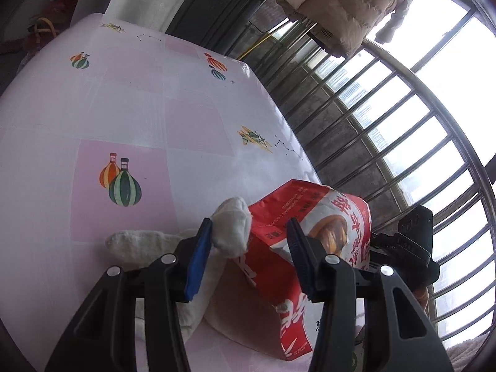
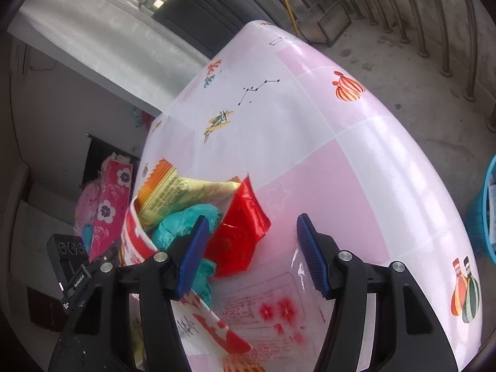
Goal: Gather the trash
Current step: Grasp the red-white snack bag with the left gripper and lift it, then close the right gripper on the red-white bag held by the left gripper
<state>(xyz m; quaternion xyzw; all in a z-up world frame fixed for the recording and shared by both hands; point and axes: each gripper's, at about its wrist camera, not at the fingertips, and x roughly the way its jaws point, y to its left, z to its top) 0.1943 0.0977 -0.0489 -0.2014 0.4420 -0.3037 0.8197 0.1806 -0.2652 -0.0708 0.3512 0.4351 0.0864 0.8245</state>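
A red-and-white paper bag (image 1: 310,217) rests on the pink-checked table (image 1: 124,108) with a crumpled white tissue (image 1: 232,232) against its left side. My left gripper (image 1: 248,221) straddles the tissue and the bag's near corner with its jaws half apart; the left pad touches the tissue, but whether the pads press is unclear. In the right wrist view the bag (image 2: 139,248) holds a yellow wrapper (image 2: 173,192), teal plastic (image 2: 186,223) and a red wrapper (image 2: 241,226) that sticks out. My right gripper (image 2: 252,218) is open over a clear printed wrapper (image 2: 272,303), beside the red one.
A metal railing (image 1: 372,124) runs past the table's right edge, and a padded jacket (image 1: 341,0) hangs above it. A blue basket (image 2: 483,210) stands on the floor at the right. Pink floral bags (image 2: 108,204) lie on the floor at the left.
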